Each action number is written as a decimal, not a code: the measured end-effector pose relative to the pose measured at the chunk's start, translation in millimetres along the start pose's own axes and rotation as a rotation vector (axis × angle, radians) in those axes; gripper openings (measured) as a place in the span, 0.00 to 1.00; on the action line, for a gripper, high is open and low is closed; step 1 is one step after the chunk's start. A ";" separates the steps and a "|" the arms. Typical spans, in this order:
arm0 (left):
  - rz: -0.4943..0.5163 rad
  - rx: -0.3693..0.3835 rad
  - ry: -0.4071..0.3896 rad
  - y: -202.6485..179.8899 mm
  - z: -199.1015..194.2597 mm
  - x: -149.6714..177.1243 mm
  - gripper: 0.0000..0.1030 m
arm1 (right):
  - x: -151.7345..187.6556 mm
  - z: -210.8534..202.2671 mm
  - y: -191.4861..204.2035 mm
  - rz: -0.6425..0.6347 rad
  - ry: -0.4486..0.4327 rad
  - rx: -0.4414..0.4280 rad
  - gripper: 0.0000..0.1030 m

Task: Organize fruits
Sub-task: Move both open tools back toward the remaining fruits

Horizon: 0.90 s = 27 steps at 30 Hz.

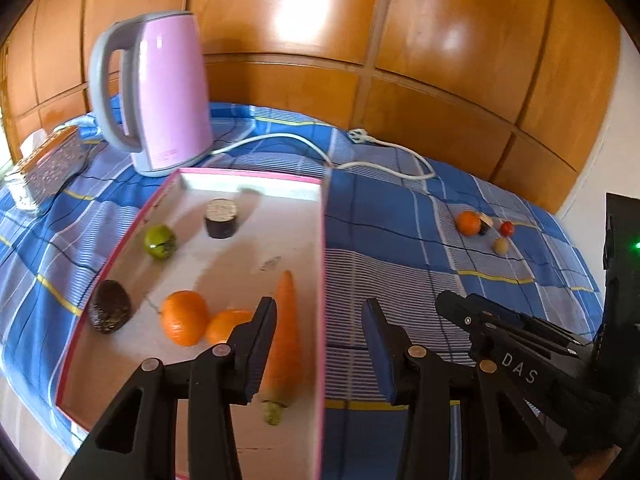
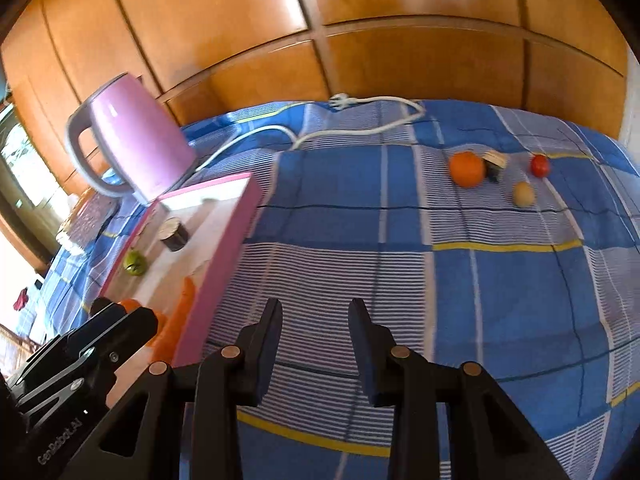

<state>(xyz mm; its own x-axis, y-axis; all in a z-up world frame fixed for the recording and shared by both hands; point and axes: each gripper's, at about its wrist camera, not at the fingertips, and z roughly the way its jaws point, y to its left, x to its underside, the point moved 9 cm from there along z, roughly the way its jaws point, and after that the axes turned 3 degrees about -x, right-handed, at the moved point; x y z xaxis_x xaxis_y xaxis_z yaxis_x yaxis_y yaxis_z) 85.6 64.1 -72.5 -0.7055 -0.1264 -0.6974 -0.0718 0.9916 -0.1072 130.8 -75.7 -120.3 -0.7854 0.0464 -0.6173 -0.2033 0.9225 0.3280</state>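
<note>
A pink-edged white tray (image 1: 322, 240) lies on the blue plaid cloth. In it lie a carrot (image 1: 285, 332), two oranges (image 1: 183, 317), an avocado (image 1: 109, 306), a green fruit (image 1: 160, 241) and a dark cut piece (image 1: 221, 218). My left gripper (image 1: 320, 312) is open and empty, straddling the tray's right wall above the carrot. My right gripper (image 2: 316, 316) is open and empty over the cloth, right of the tray (image 2: 224, 256). Far right on the cloth sit an orange (image 2: 466, 169), a dark cut piece (image 2: 494, 164), a small red fruit (image 2: 539, 165) and a small tan fruit (image 2: 523, 194).
A pink kettle (image 1: 160, 92) stands behind the tray, its white cord (image 1: 384, 160) trailing right across the cloth. A patterned box (image 1: 52, 164) sits at far left. Wooden panelling (image 1: 360, 40) backs the table. The right gripper's body (image 1: 520, 340) shows at lower right.
</note>
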 end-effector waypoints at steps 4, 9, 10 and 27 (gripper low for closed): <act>0.033 0.019 0.014 -18.4 6.2 1.4 0.44 | 0.2 -2.9 -20.1 0.031 -0.008 0.026 0.34; 0.081 0.046 0.040 -43.8 16.3 5.4 0.44 | 3.9 -7.1 -51.5 0.081 -0.013 0.066 0.34; 0.089 0.051 0.044 -47.8 18.0 6.2 0.44 | 4.6 -7.9 -56.7 0.091 -0.014 0.073 0.34; 0.157 0.088 0.092 -93.7 48.8 3.2 0.44 | 1.8 -10.6 -137.6 0.218 -0.019 0.175 0.34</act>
<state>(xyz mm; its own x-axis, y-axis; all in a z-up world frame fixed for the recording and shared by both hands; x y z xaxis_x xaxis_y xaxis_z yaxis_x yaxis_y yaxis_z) 124.5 -30.5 -99.3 -0.7650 0.0366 -0.6430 0.1036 0.9924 -0.0667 151.2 -206.6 -158.9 -0.7883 0.2566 -0.5593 0.0746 0.9420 0.3271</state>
